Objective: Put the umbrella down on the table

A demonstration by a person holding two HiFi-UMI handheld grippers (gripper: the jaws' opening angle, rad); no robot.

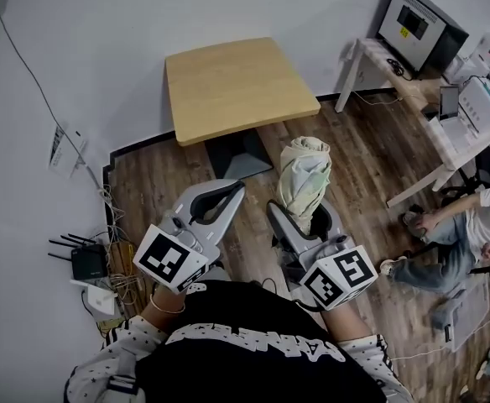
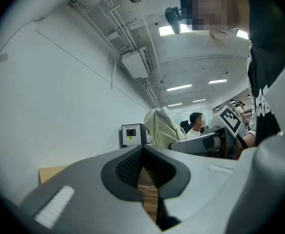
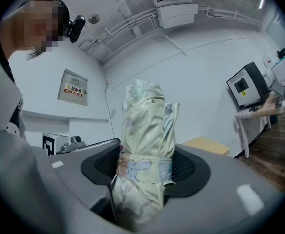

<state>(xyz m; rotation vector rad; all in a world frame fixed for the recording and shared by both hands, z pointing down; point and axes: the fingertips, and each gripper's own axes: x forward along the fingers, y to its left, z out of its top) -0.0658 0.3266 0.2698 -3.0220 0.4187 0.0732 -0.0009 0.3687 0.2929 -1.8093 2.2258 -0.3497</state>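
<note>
A folded pale yellow-green umbrella (image 1: 304,177) stands upright in my right gripper (image 1: 305,218), whose jaws are shut on its strapped middle. In the right gripper view the umbrella (image 3: 145,160) fills the centre between the jaws. My left gripper (image 1: 220,200) hangs beside it to the left, shut with nothing held; its jaws meet in the left gripper view (image 2: 145,174), where the umbrella (image 2: 161,127) shows beyond. The light wooden table (image 1: 232,86) stands ahead against the white wall, its top bare. Both grippers are short of the table, over the wooden floor.
A white desk (image 1: 413,99) with a monitor (image 1: 417,23) and a printer stands at the right. A person sits on the floor at the far right (image 1: 463,233). A router and cables (image 1: 90,263) lie by the left wall. The table's dark base (image 1: 237,154) rests on the floor.
</note>
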